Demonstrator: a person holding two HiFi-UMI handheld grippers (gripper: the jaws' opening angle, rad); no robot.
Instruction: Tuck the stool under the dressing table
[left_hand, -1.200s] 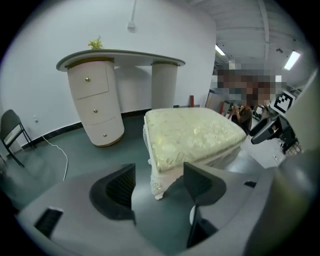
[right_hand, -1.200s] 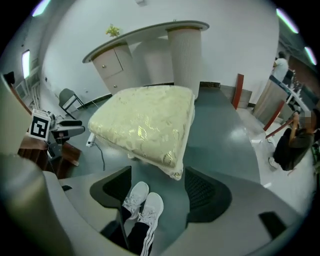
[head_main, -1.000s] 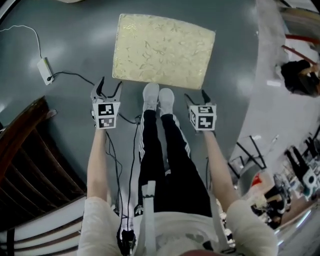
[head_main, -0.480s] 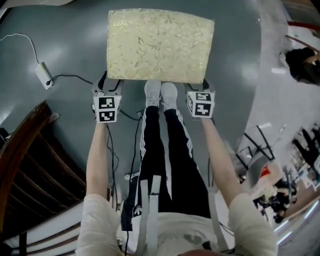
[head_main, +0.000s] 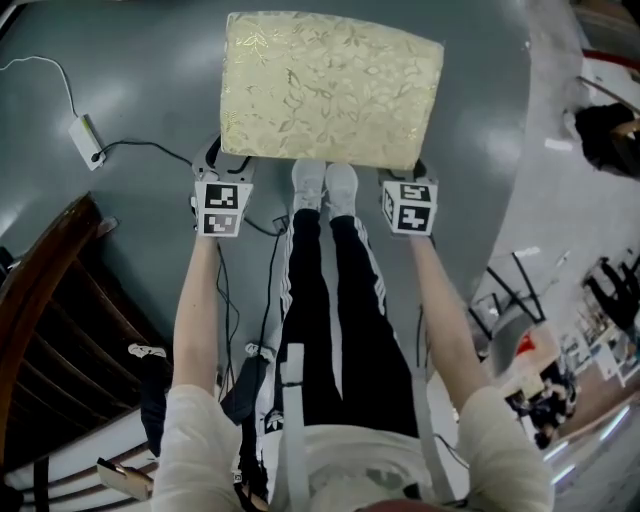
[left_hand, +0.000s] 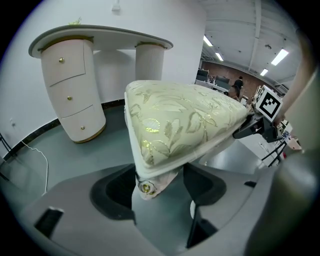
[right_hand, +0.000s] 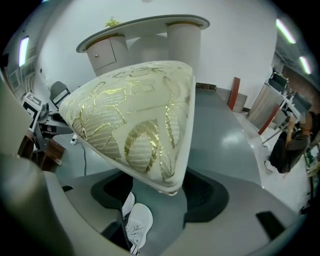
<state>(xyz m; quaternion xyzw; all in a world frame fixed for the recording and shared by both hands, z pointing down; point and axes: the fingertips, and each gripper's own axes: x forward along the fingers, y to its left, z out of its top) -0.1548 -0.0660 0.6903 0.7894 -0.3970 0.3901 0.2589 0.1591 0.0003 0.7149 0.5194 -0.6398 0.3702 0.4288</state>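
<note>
The stool (head_main: 330, 85) has a cream cushion with gold leaf pattern and stands on the grey floor in front of my feet (head_main: 322, 185). My left gripper (head_main: 225, 158) is at its near left corner and my right gripper (head_main: 408, 175) at its near right corner. In the left gripper view the stool corner (left_hand: 175, 125) with a gold stud sits between the spread jaws of the left gripper (left_hand: 157, 182). In the right gripper view the other stool corner (right_hand: 135, 115) hangs between the open jaws of the right gripper (right_hand: 155, 192). The white dressing table (left_hand: 100, 37) stands beyond the stool by the wall.
A dark wooden piece of furniture (head_main: 50, 320) is at my left. A power adapter (head_main: 85, 138) with its cable lies on the floor to the left of the stool. Stands and clutter (head_main: 560, 340) fill the right side, and a person (head_main: 605, 140) is at far right.
Both grippers have moved forward from short of the stool to its two near corners, which now sit between the jaws. My feet have closed up to the stool's near edge.
</note>
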